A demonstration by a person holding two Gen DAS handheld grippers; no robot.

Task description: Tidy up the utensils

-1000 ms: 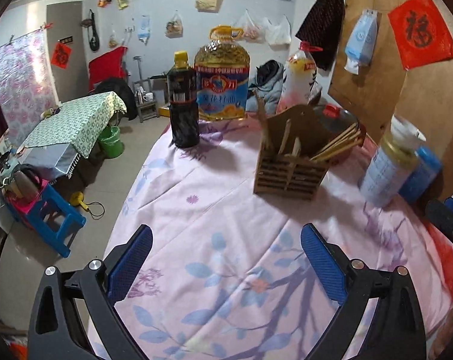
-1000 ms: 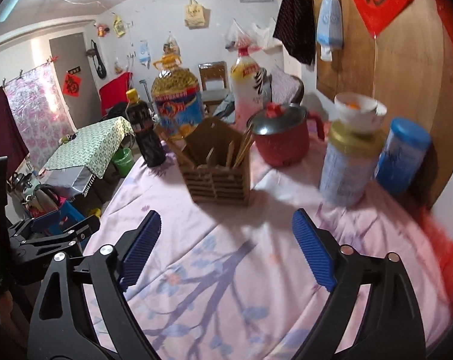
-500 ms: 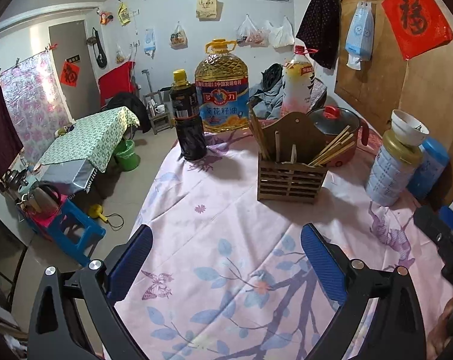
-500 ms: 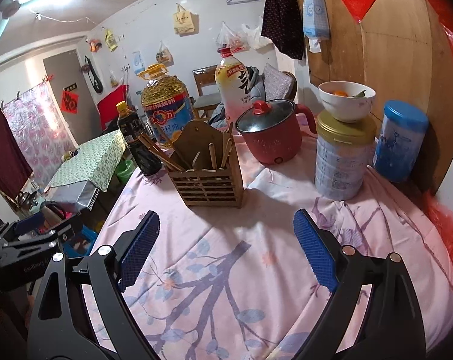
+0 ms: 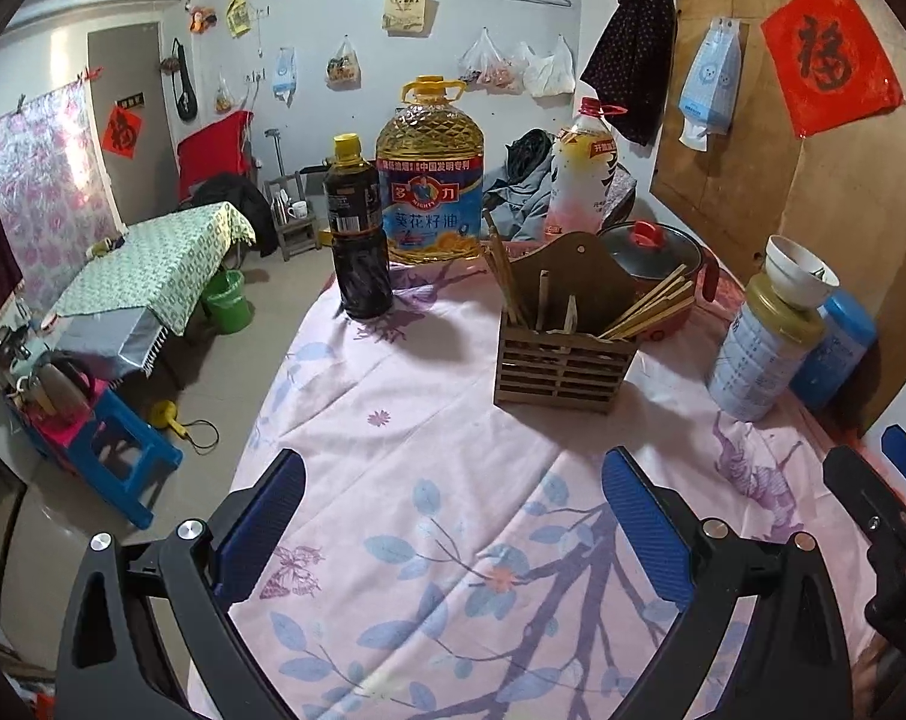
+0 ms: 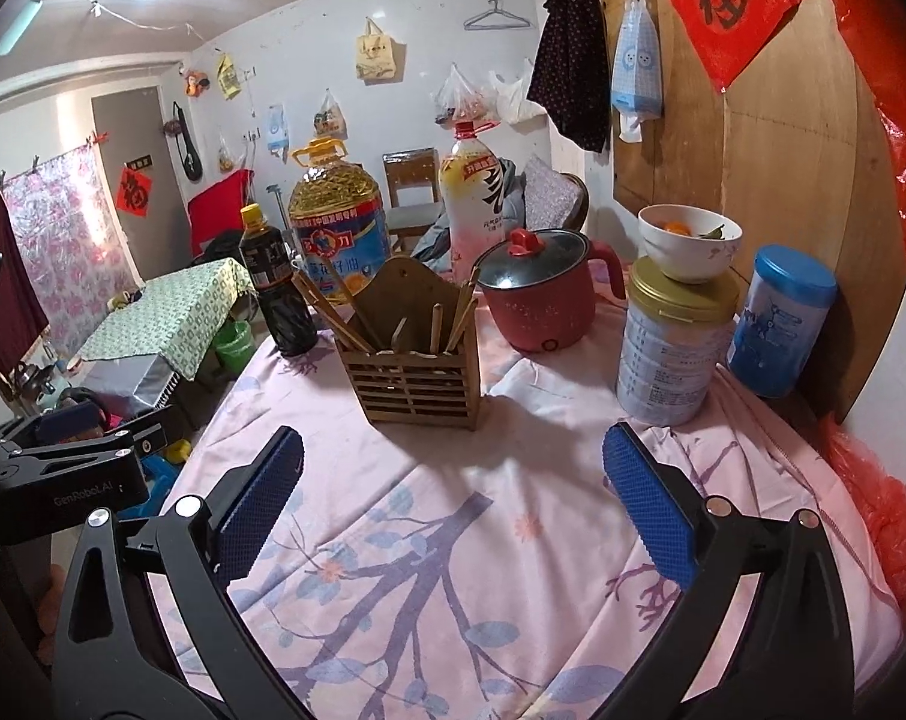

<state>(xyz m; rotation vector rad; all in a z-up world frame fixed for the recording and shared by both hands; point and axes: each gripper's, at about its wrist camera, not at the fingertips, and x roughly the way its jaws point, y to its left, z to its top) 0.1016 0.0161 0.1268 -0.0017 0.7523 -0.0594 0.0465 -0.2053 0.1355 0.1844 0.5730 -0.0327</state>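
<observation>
Nearest, the left gripper [image 5: 453, 528] hangs wide open and empty over the floral tablecloth [image 5: 429, 468]. Likewise the right gripper [image 6: 453, 504] holds nothing, its jaws opening toward full spread. Farther back stands the wooden utensil holder [image 6: 414, 372], chopsticks [image 6: 333, 312] leaning inside, before a red pot [image 6: 543, 306] and oil bottle [image 6: 339, 228].

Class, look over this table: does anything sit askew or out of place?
Yes. In the slatted wooden utensil holder, the wooden chopsticks splay out at different slants instead of standing upright together. A white bowl is perched on the gold lid of a white tin.
</observation>
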